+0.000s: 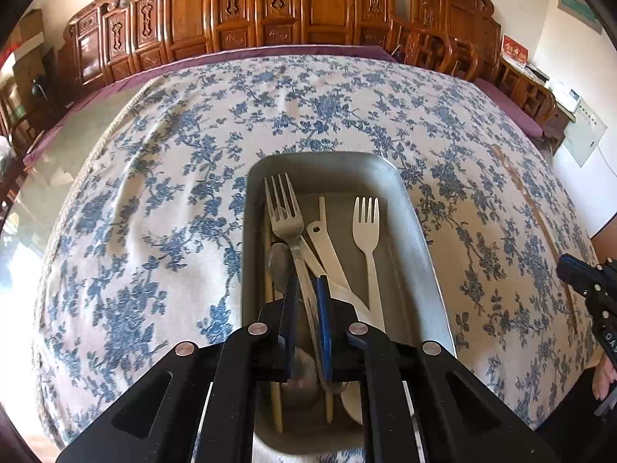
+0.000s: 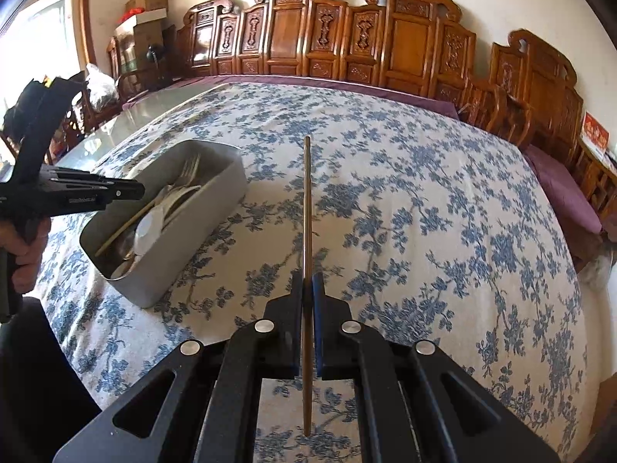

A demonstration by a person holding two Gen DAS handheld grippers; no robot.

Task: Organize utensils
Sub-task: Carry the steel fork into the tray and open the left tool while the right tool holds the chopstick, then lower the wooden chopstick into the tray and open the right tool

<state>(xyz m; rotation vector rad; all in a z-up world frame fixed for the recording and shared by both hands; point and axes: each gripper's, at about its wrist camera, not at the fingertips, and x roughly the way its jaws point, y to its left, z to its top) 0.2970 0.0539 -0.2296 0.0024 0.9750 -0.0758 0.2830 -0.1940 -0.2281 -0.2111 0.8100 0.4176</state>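
A grey metal tray (image 1: pixel 418 231) lies on the flowered tablecloth (image 1: pixel 154 193). In it are a metal fork (image 1: pixel 283 212), a white plastic fork (image 1: pixel 366 223), a white spoon (image 1: pixel 326 243), a metal spoon (image 1: pixel 279 266) and a wooden chopstick (image 1: pixel 267 270). My left gripper (image 1: pixel 307 285) hovers over the tray's near half, its pads nearly together on the metal fork's handle. The right wrist view shows this gripper (image 2: pixel 135 191) above the tray (image 2: pixel 216 193). My right gripper (image 2: pixel 307 281) is shut on a thin brown chopstick (image 2: pixel 307 200) that points forward, right of the tray.
Carved wooden chairs (image 2: pixel 405 38) line the table's far side, with purple cushions (image 2: pixel 559 177) on the right. Bare glass tabletop (image 2: pixel 154 104) shows past the cloth at the far left. A person's hand (image 2: pixel 23 254) holds the left gripper's handle. Cardboard boxes (image 2: pixel 148 11) are stacked in the back corner.
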